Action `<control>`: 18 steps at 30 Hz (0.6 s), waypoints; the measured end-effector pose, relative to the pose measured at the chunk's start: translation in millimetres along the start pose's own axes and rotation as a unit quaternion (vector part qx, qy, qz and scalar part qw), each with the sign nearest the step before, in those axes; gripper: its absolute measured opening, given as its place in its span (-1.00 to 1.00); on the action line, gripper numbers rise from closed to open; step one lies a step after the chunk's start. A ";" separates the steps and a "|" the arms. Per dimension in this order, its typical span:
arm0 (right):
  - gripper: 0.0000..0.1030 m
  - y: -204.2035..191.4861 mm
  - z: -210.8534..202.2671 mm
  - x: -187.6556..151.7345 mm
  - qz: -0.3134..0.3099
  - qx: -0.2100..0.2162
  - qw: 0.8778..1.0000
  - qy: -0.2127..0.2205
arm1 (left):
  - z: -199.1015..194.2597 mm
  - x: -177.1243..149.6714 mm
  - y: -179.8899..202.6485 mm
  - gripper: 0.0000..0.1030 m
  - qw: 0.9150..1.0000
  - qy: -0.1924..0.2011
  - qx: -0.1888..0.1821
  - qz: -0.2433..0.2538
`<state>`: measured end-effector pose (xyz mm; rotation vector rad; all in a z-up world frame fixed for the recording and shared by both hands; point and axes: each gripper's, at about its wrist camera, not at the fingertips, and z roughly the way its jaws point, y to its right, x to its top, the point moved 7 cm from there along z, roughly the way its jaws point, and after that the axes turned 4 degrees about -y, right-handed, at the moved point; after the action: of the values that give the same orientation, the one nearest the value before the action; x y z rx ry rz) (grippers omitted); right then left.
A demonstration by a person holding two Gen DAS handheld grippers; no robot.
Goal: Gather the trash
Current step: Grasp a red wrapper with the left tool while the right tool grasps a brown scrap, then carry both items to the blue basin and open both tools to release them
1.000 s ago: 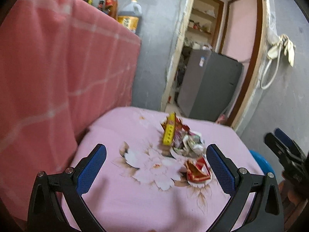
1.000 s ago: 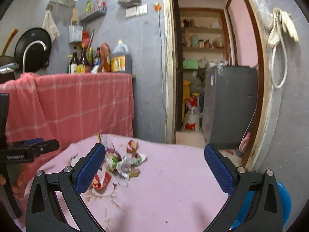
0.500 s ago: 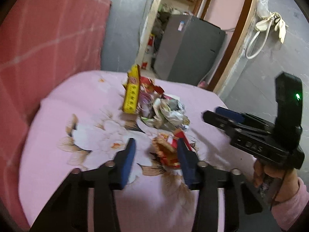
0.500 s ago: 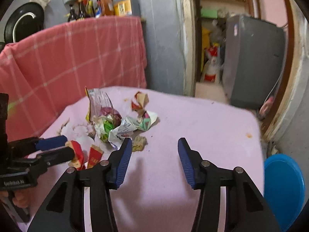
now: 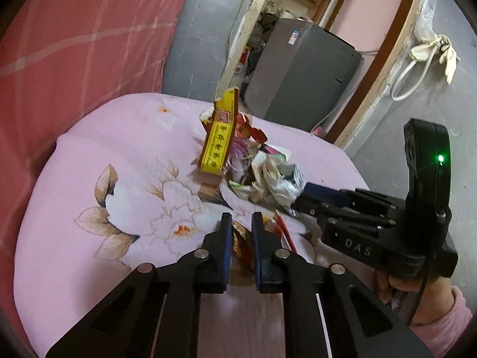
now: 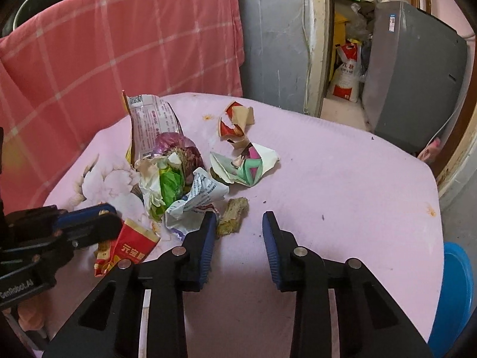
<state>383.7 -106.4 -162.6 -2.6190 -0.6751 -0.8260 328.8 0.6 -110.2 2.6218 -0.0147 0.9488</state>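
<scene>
A pile of trash (image 6: 179,173) lies on a pink flowered tablecloth (image 6: 342,179): a yellow wrapper (image 5: 219,140), crumpled plastic and paper (image 5: 274,179), and a red wrapper (image 6: 131,247). My left gripper (image 5: 241,223) is shut on the red wrapper (image 5: 243,243) at the near side of the pile; it also shows at the left in the right wrist view (image 6: 101,223). My right gripper (image 6: 237,220) is half open and empty, low over the cloth beside a brown scrap (image 6: 232,214). It shows at the right in the left wrist view (image 5: 310,192).
A red checked cloth (image 6: 119,44) hangs behind the table on the left. A grey cabinet (image 6: 411,74) stands in the doorway beyond. A blue bin (image 6: 456,292) sits below the table's right edge.
My left gripper dropped to the table and closed from wide open onto the red wrapper. My right gripper came down toward the pile and narrowed its jaws.
</scene>
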 end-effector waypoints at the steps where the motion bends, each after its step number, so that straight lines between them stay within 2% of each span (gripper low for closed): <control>1: -0.63 -0.6 0.8 0.9 0.001 0.006 1.000 -0.001 | 0.2 0.9 -1.1 -0.85 1.000 0.002 -0.001 -0.004; 3: -0.73 -1.0 0.8 1.2 0.005 0.015 1.000 -0.001 | 0.7 1.7 -2.0 -0.87 1.000 0.001 -0.003 -0.009; 6: -0.76 -1.9 -3.5 1.7 0.007 0.017 1.000 0.007 | -4.9 2.5 -1.1 -0.97 1.000 0.012 -0.005 -0.011; 10: -0.77 1.7 -18.2 -2.7 0.018 0.014 0.999 0.028 | -14.4 2.2 4.3 -0.99 1.000 0.029 0.001 0.000; 15: -0.77 3.8 -52.0 -9.5 0.021 -0.008 0.996 0.081 | -26.9 2.6 12.4 -1.00 0.999 0.053 0.003 0.002; 18: -0.77 3.9 -82.2 -12.2 0.019 -0.019 0.990 0.137 | -40.6 6.8 24.6 -1.00 0.997 0.081 -0.001 0.013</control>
<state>339.6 -148.4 -106.0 -2.4769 -0.5348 -1.1680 305.8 -8.3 -69.1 2.5402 -0.0085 1.1673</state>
